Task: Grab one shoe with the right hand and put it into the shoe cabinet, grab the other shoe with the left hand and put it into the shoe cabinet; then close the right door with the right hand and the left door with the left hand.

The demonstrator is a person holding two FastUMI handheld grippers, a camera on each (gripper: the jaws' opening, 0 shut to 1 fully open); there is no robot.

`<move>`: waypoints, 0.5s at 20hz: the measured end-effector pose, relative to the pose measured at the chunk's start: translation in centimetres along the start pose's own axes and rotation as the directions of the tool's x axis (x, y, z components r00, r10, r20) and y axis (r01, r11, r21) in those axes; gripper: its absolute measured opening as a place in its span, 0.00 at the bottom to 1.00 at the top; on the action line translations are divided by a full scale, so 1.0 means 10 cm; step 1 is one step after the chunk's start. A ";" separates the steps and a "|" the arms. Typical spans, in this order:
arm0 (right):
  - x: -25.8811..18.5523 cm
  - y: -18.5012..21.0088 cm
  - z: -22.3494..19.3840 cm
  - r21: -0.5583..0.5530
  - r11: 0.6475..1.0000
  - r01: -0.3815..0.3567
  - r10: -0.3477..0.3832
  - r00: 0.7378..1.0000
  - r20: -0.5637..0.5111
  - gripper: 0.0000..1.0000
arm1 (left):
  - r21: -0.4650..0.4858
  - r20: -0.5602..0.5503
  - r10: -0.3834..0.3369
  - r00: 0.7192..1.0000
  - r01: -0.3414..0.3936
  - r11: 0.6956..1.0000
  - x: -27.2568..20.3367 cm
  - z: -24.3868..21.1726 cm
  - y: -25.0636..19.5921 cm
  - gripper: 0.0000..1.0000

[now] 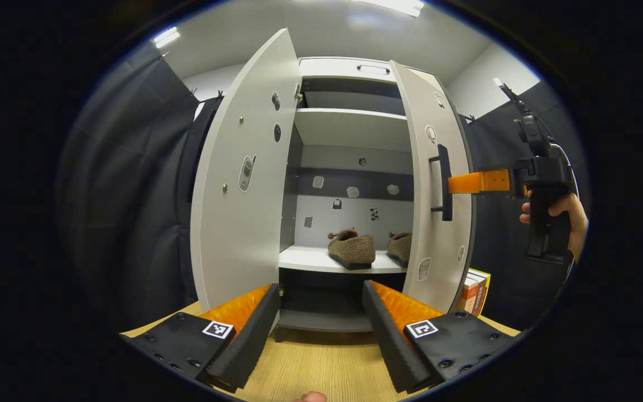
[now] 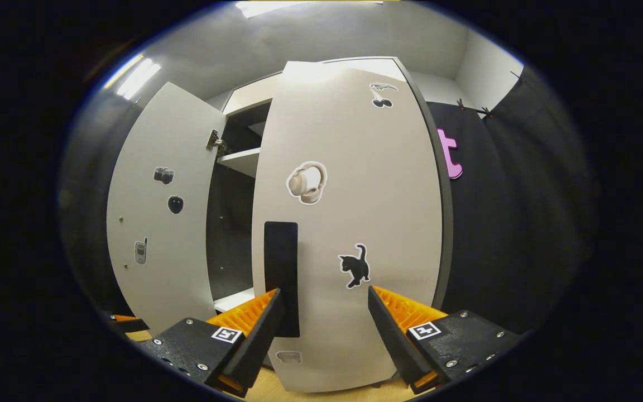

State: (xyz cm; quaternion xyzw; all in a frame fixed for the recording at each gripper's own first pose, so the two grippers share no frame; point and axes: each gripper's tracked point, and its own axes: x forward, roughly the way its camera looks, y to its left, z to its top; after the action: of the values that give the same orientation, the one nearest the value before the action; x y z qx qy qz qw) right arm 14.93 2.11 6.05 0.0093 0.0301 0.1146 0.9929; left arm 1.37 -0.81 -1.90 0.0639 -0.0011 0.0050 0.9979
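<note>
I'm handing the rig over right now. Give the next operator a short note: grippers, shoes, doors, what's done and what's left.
Right gripper: open, up against the right door, one finger beside the door's black handle; it grips nothing.
Left gripper: open and holding nothing, low in front of the shoe cabinet.
Shoes: both brown shoes sit on the lower shelf, one in full sight, the other partly hidden by the right door.
Done: both shoes are in.
Left: the right door is partly swung in, not shut; the left door is wide open. Close right with right, then left with left.
</note>
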 end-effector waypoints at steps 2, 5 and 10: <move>0.06 0.02 -0.01 -0.003 1.000 0.001 -0.001 1.000 -0.004 0.93 | -0.002 -0.001 0.000 1.000 0.000 1.000 0.00 -0.01 -0.01 0.94; 0.14 0.05 -0.04 -0.008 1.000 0.001 -0.001 1.000 -0.018 0.94 | 0.000 -0.002 0.000 1.000 0.000 1.000 0.02 -0.01 -0.01 0.97; 0.24 0.06 -0.06 -0.007 1.000 0.027 -0.027 0.999 -0.022 0.94 | -0.006 -0.008 0.000 1.000 0.000 1.000 0.04 -0.04 0.00 0.97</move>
State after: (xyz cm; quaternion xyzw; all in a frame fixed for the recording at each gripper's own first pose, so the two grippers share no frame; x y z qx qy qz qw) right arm 17.12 3.24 5.30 0.0045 0.0408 0.1014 0.9940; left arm 1.74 -0.78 -2.28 0.0608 0.0030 0.0052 0.9981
